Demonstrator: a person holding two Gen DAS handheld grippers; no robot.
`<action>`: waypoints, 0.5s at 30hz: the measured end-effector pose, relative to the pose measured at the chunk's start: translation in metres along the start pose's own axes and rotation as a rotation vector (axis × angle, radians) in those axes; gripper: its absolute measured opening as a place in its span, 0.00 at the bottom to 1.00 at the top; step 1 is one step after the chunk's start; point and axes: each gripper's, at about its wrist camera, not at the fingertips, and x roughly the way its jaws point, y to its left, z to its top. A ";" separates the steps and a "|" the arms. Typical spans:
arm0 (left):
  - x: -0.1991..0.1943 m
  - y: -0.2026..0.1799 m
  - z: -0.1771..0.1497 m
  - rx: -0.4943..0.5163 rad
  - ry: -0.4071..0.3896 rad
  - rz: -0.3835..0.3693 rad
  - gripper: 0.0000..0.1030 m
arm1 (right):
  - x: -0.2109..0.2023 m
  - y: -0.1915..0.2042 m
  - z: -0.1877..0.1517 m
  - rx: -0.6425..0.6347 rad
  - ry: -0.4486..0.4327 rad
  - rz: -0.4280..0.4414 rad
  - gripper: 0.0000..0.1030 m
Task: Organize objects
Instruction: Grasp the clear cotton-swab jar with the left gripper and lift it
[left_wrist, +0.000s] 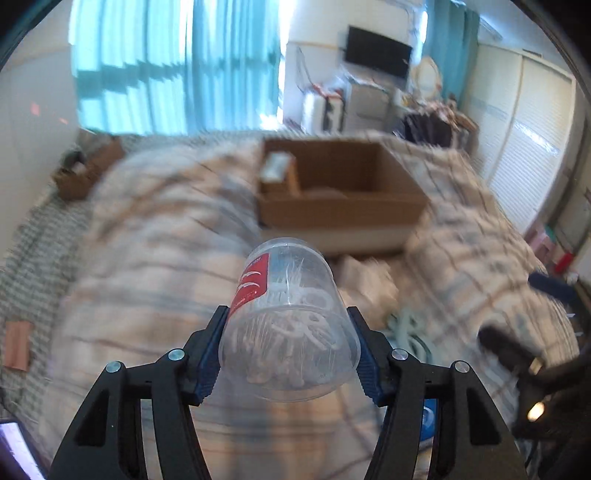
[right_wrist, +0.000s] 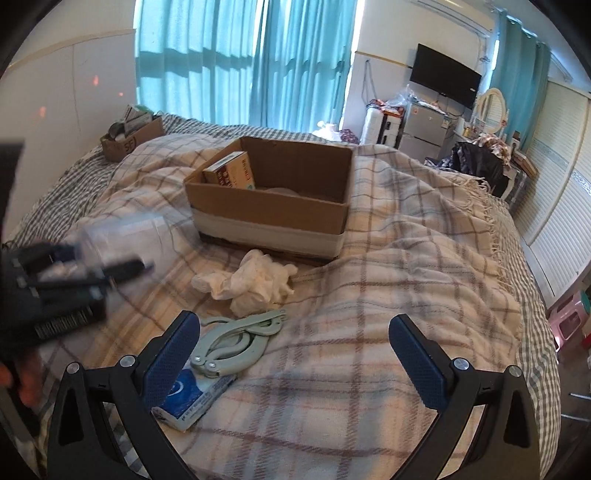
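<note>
Clear plastic jar (left_wrist: 288, 325), smooth and round, clamped sideways in the left gripper (left_wrist: 288, 350) above the plaid blanket (right_wrist: 369, 295); it could slip or roll out short of the cardboard box (right_wrist: 269, 221).
Left jaws pressed on the jar's walls near its wide end; right gripper (right_wrist: 293, 354) spread wide, holding nothing, hovering beside the grey folding hanger (right_wrist: 236, 336) and blue-white packet (right_wrist: 192, 395).

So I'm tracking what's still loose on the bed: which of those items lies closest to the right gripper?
The blue-and-white packet, right beside the right gripper's left finger, under the grey folding hanger. The crumpled white cloth lies farther off, toward the cardboard box.
</note>
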 end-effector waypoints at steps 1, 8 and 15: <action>-0.002 0.006 0.003 -0.012 -0.009 0.006 0.61 | 0.004 0.007 0.000 -0.021 0.015 0.008 1.00; 0.001 0.034 0.002 -0.083 0.004 0.011 0.61 | 0.051 0.055 -0.006 -0.193 0.179 0.025 0.89; 0.008 0.038 -0.003 -0.090 0.010 -0.009 0.61 | 0.073 0.061 -0.015 -0.227 0.269 -0.006 0.51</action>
